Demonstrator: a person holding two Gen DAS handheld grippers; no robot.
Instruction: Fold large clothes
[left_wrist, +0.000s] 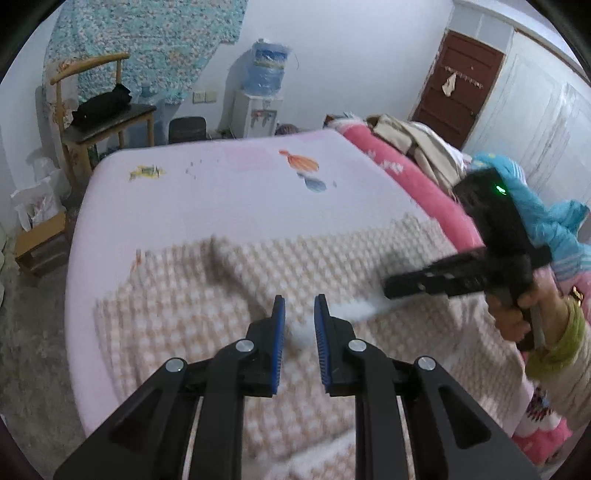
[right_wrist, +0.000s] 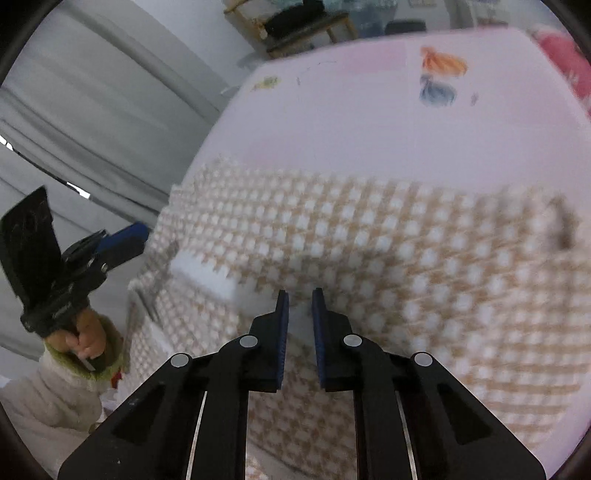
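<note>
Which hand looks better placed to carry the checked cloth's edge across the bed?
Probably the left gripper: white fabric of the beige-and-white checked cloth sits between its pads, with lilac bedsheet ahead. The right gripper pinches similarly.

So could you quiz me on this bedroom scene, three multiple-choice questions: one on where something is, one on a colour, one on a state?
1. Where does the checked garment lie?
A on the bed
B on the chair
C on the floor

2. What colour is the bed sheet?
A green
B pale pink
C black

3. How do the left tool and right tool stand?
A both wide open
B one dropped
C both nearly shut, white cloth between

A: it is spread over the sheet.
B: pale pink with small prints.
C: narrow gaps showing white fabric.
</note>
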